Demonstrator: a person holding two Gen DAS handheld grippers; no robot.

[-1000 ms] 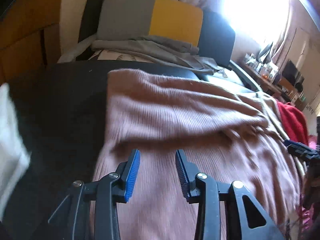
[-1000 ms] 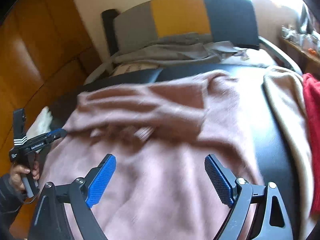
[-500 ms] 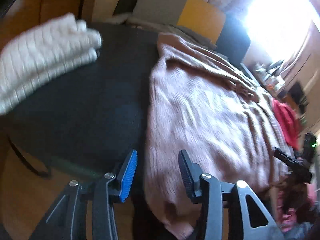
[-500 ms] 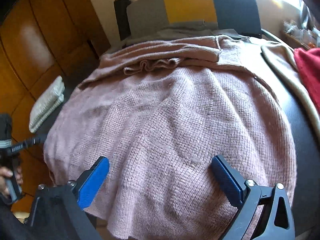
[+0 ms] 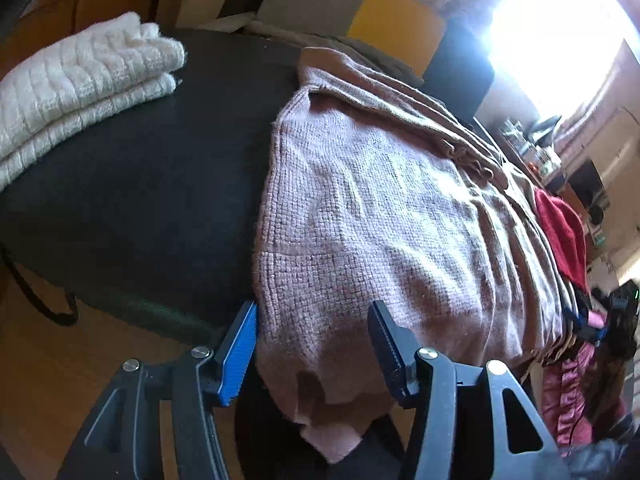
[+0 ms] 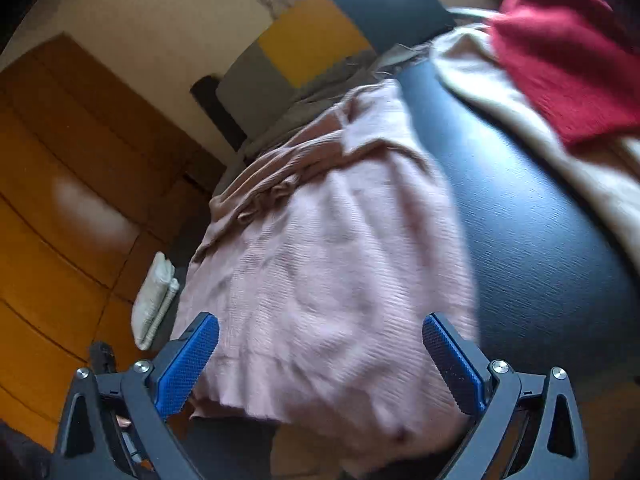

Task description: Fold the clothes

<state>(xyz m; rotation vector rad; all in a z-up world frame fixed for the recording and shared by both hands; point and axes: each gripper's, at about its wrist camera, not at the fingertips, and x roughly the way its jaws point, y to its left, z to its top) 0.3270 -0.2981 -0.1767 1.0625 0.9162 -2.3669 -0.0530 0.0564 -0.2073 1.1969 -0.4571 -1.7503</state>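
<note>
A pink knit sweater (image 5: 384, 208) lies spread over a black padded surface (image 5: 152, 200), its hem hanging over the near edge. My left gripper (image 5: 312, 344) is open, its blue pads straddling the hem's left corner without closing on it. In the right wrist view the same sweater (image 6: 328, 272) fills the middle, somewhat blurred. My right gripper (image 6: 320, 360) is open wide at the hem's right part, with the cloth between its fingers and not pinched. The sweater's sleeves are bunched at the far end (image 6: 280, 176).
A folded white knit (image 5: 76, 88) rests on the surface's far left. A cream garment (image 6: 560, 152) and a red one (image 6: 560, 60) lie to the right. Behind stands a grey, yellow and black cushion (image 5: 360, 12). Wooden floor (image 5: 44, 380) lies below the near edge.
Both grippers have dropped back from above the sweater's middle to its near hem at the surface's edge. The right wrist view has swung to the right. Both stayed open.
</note>
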